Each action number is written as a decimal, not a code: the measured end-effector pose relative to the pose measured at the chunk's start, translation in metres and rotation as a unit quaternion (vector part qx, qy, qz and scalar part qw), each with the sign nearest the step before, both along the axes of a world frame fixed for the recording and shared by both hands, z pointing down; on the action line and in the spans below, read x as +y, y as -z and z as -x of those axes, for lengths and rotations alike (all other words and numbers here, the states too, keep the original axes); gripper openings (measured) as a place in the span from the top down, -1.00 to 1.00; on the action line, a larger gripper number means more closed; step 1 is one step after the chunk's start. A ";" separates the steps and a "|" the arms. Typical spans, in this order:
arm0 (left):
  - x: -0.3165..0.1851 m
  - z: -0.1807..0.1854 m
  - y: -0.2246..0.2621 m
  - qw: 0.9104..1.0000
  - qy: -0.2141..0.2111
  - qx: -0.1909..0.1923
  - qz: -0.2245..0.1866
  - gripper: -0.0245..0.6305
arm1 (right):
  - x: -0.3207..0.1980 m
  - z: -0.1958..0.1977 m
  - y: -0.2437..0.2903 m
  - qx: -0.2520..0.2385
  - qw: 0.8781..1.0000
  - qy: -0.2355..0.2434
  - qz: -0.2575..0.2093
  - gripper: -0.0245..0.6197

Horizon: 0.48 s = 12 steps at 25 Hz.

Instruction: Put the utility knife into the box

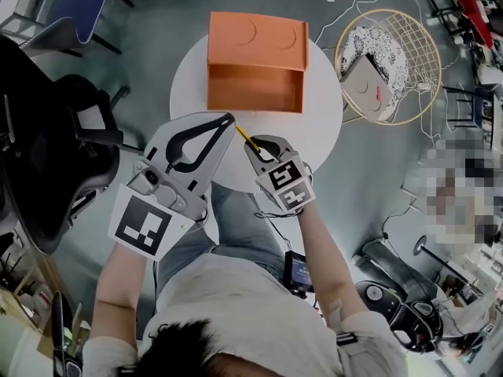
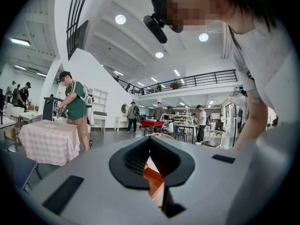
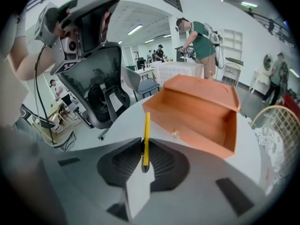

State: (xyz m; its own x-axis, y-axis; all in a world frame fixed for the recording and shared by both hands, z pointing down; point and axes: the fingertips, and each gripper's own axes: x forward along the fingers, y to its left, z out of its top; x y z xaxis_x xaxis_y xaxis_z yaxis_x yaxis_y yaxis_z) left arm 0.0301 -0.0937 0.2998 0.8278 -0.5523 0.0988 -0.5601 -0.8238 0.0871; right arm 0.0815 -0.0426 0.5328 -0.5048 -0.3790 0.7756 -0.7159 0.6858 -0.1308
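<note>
The right tool (image 1: 253, 144) is clamped on the utility knife (image 1: 244, 135), a thin yellow strip that sticks out forward past the jaw tips; in the right gripper view the knife (image 3: 146, 137) stands edge-on between the two dark ribbed pads, so whether the blade is out cannot be made out. The knife hangs over the near part of the round white desk (image 1: 324, 128), pointing toward the orange box (image 1: 255, 45), which sits on the far half of the desk with its lid thrown back and its inside open to the person. From the right tool (image 3: 143, 149) the box (image 3: 201, 109) lies just ahead and to the right, apart from the knife tip. The left tool (image 1: 227, 119) is held up beside the right one, its jaws brought together at the tips with nothing between them; the left tool (image 2: 150, 142) shows only a sliver of orange through the gap behind its tips. A black office chair (image 1: 47, 159) stands left of the desk.
</note>
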 end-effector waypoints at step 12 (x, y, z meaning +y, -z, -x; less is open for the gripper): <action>-0.015 -0.009 0.015 1.000 0.015 0.013 -0.017 0.90 | -0.043 -0.010 0.093 -0.059 0.993 -0.014 -0.106 0.75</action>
State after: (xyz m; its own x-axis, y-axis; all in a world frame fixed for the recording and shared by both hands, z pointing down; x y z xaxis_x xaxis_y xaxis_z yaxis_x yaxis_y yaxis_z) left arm 0.0390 -0.1089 0.2852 0.8129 -0.5795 0.0578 -0.5824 -0.8096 0.0735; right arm 0.0917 -0.0858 0.4397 -0.5747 -0.5420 0.6132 -0.7229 0.6875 -0.0698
